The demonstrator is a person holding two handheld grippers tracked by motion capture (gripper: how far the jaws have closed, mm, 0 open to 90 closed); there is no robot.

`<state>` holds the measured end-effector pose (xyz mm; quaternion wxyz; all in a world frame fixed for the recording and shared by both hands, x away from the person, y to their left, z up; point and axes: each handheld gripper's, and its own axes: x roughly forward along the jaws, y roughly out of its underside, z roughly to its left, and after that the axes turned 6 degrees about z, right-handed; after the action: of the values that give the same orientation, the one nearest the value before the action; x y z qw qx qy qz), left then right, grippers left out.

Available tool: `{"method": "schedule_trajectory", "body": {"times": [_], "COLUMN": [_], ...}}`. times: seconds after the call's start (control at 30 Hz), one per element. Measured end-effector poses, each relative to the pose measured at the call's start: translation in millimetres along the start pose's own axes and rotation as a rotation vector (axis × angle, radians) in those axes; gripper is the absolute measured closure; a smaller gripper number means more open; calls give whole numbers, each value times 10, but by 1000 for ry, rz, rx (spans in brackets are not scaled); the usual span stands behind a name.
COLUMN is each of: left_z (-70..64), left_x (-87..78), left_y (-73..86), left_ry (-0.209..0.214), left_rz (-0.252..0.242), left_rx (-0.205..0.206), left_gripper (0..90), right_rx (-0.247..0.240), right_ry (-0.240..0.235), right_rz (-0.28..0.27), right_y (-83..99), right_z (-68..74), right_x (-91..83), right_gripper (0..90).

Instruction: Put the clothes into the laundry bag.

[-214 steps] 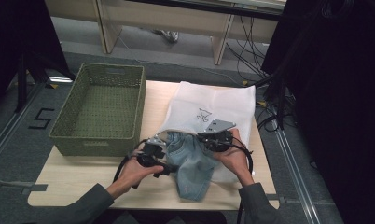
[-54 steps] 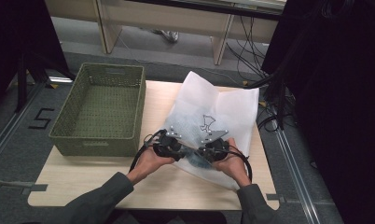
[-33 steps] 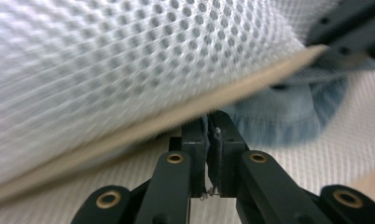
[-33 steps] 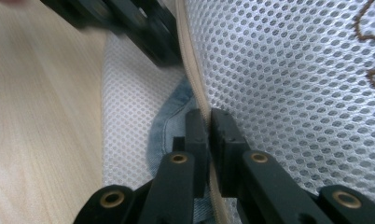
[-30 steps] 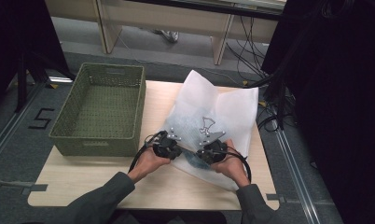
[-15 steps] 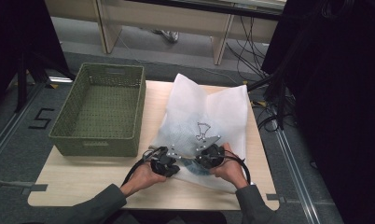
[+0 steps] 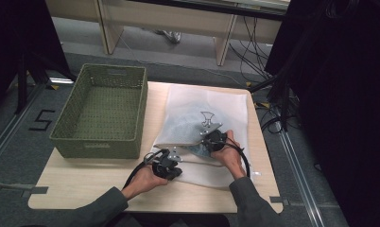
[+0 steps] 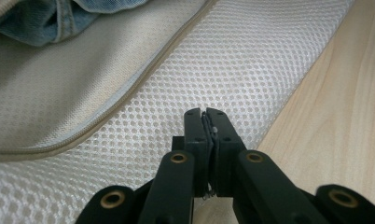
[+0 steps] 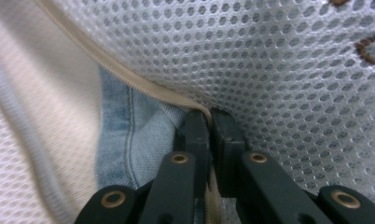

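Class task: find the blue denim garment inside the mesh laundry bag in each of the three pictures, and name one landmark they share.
High view: denim garment at centre, dim through the mesh, beside the right hand-held gripper.
Left gripper view: top left corner, inside the bag's opening.
Right gripper view: lower left of centre, under the zipper.
Shared landmark: the mesh laundry bag.

Denim (image 9: 125, 144) now inside mesh bag (image 7: 226, 106); left tool (image 7: 171, 158) nearer table edge.
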<state>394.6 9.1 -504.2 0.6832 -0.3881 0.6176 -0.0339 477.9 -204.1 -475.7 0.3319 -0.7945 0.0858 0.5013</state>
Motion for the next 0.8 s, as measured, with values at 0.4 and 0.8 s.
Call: {"method": "schedule_trajectory", "body": {"times": [0.4,0.8], "left_z": [36,334], "left_x": [-41,271], "left_y": [-80,-461], "left_ry": [-6,-77], "left_rz": [-14,-139], "left_rx": [-6,-226], "left_gripper": [830,846], "right_rx": [7,27], "right_ry": [-60,-124], "right_rz": [-24,-111], "right_y": [58,85], "right_z": [27,86], "right_x": [-177,-475], "right_gripper": [869,872]}}
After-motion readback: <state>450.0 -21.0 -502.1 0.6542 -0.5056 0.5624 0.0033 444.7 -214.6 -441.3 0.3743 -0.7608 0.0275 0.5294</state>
